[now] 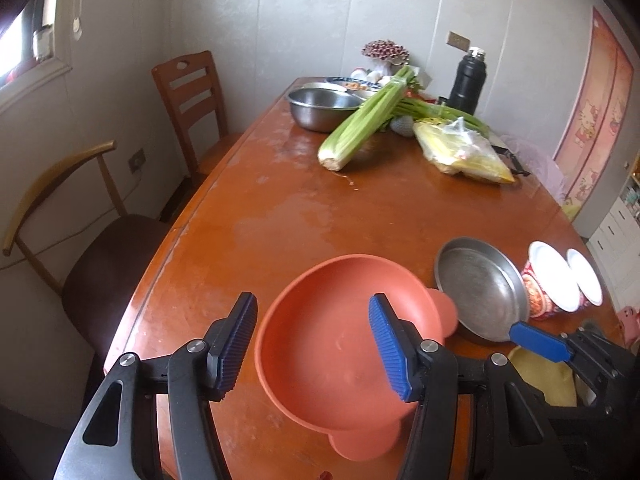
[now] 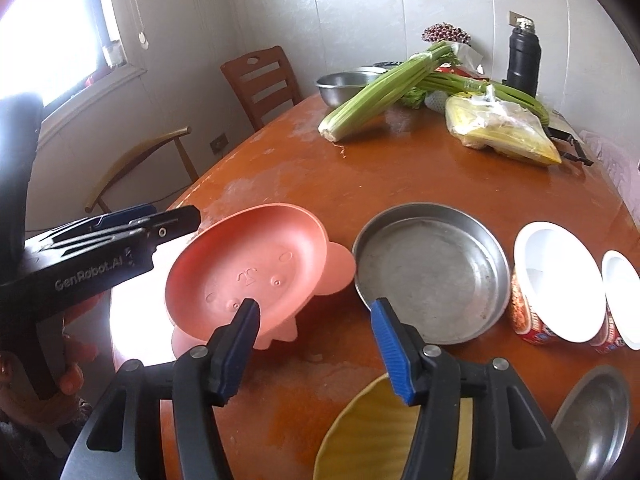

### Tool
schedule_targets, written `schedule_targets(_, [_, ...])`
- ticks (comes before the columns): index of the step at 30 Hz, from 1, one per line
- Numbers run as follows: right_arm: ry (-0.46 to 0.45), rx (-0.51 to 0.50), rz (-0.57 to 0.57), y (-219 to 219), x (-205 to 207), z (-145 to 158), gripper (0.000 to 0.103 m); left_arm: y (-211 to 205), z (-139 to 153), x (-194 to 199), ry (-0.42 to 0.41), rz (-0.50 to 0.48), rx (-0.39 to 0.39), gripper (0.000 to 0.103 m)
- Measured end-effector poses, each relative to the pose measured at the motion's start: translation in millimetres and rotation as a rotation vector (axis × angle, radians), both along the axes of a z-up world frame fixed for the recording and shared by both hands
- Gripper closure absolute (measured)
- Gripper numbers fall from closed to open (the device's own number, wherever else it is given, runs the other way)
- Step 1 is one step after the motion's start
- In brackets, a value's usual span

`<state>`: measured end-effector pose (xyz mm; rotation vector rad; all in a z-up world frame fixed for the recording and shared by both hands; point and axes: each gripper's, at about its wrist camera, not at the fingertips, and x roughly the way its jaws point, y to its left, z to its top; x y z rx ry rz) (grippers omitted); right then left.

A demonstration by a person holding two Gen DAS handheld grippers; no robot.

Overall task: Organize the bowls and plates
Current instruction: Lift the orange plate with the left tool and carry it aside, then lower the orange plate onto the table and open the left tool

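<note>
A salmon-pink bear-shaped plate (image 1: 320, 340) (image 2: 248, 272) sits near the table's front left and looks tilted. My left gripper (image 1: 314, 344) is open, its fingers on either side of the plate's left rim; it also shows in the right wrist view (image 2: 176, 220). A round steel plate (image 1: 482, 288) (image 2: 432, 268) lies to the right of the pink one. My right gripper (image 2: 316, 344) is open and empty above the table, over a yellow plate (image 2: 372, 432). Two red paper bowls (image 2: 560, 284) lie on their sides at the right. Another steel dish (image 2: 596, 420) is at the bottom right.
Far end of the orange table (image 1: 280, 200): a steel mixing bowl (image 1: 324, 108), celery (image 1: 364, 120), a yellow plastic bag (image 1: 464, 152), a black thermos (image 1: 468, 80). Two chairs (image 1: 188, 92) stand along the left side.
</note>
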<state>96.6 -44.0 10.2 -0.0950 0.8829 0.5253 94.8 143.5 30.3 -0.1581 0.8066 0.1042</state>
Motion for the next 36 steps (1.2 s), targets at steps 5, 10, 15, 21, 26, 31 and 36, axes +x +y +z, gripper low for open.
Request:
schedule_targets(5, [-0.018,0.021,-0.015,-12,-7,8,0.042,-14,6,-8,-0.007,-0.032,0.005,0.043])
schedule_targets(10, [-0.035,0.039,-0.032,-24,-15,16,0.041,-28,12,-15,-0.018,-0.055,0.015,0.043])
schedule_targets(15, [-0.05,0.054,-0.05,-38,-23,23,0.041,-40,17,-19,-0.025,-0.073,0.025,0.043])
schedule_targets(21, [-0.071,0.065,-0.072,-58,-34,33,0.041,-56,24,-22,-0.035,-0.101,0.029,0.043])
schedule_targets(26, [-0.086,0.071,-0.09,-74,-44,39,0.041,-70,28,-25,-0.042,-0.133,0.037,0.043])
schedule_targets(31, [-0.094,0.08,-0.117,-91,-54,43,0.041,-83,26,-27,-0.039,-0.169,0.04,0.043])
schedule_targets(36, [-0.087,0.081,-0.138,-106,-69,40,0.041,-98,19,-27,-0.018,-0.205,0.041,0.043])
